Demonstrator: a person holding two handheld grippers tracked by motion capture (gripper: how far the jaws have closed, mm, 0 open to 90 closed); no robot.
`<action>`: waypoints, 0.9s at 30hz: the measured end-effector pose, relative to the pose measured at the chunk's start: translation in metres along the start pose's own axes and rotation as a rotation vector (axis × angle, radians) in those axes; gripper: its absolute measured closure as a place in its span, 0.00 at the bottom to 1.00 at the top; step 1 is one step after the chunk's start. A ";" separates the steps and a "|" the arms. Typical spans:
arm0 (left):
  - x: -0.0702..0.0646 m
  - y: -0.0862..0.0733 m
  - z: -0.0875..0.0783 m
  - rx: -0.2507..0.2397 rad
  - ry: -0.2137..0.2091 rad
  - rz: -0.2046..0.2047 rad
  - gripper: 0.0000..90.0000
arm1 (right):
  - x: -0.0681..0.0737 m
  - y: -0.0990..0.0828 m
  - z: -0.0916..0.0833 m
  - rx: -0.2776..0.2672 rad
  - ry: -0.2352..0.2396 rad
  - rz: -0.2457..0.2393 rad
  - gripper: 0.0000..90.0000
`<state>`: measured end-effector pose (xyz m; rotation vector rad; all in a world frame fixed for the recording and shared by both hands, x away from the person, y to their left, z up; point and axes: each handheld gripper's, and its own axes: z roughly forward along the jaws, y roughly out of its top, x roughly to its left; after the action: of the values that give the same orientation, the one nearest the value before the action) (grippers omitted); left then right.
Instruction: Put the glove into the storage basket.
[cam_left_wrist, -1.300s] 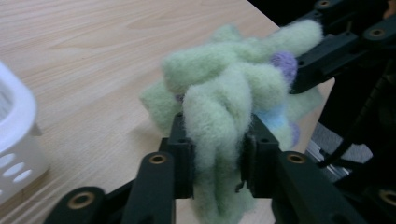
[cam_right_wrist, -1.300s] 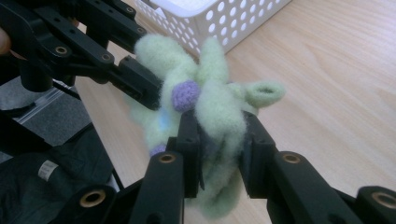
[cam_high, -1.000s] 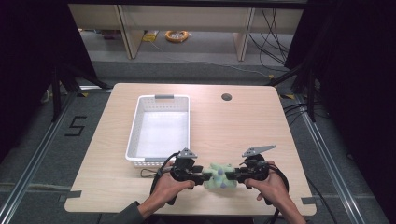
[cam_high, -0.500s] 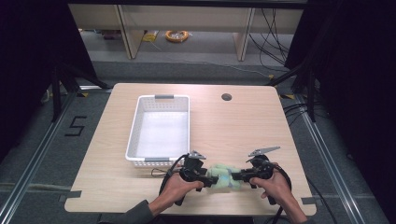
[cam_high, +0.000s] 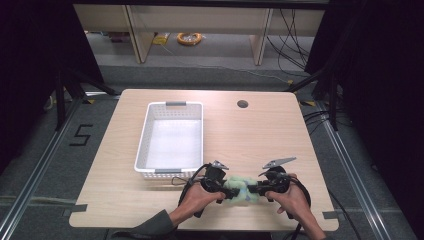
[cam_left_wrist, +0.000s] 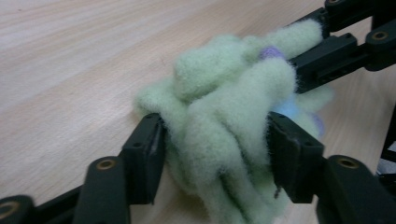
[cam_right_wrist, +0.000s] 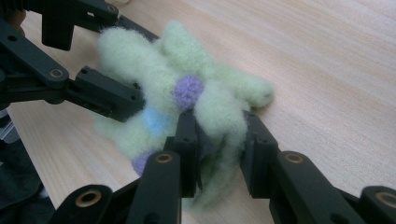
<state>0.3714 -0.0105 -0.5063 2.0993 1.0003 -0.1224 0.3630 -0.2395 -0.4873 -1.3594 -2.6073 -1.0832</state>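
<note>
A pale green fluffy toy (cam_high: 241, 189) with purple and light blue spots lies near the table's front edge, held from both sides. In the left gripper view my left gripper (cam_left_wrist: 215, 142) is shut on the toy's (cam_left_wrist: 224, 116) thick bunched body. The right gripper (cam_right_wrist: 219, 135), seen in its own view, pinches a thinner limb of the toy (cam_right_wrist: 187, 93). From above, the left gripper (cam_high: 224, 186) is at the toy's left and the right gripper (cam_high: 256, 189) at its right, each in a hand.
A white perforated basket (cam_high: 145, 135) stands just behind and left of the grippers, its inside bare. A round cable hole (cam_high: 242, 104) is at the table's back. The wooden table (cam_high: 270, 135) has free surface to the right and behind.
Both grippers and the toy have shifted slightly toward the front edge and to the right. Both have kept their grip on the toy.
</note>
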 end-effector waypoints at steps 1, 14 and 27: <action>0.000 0.000 0.000 0.000 0.000 0.000 0.53 | 0.000 0.000 0.000 0.000 0.000 0.000 0.80; -0.004 -0.004 -0.006 -0.021 -0.009 0.036 0.78 | 0.002 0.002 -0.002 0.001 0.009 -0.035 0.81; -0.012 0.014 -0.045 -0.070 -0.034 0.076 0.78 | 0.015 0.021 -0.021 -0.040 0.047 -0.071 0.81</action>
<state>0.3623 0.0076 -0.4622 2.0621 0.8908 -0.0838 0.3626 -0.2324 -0.4546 -1.2414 -2.6323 -1.1681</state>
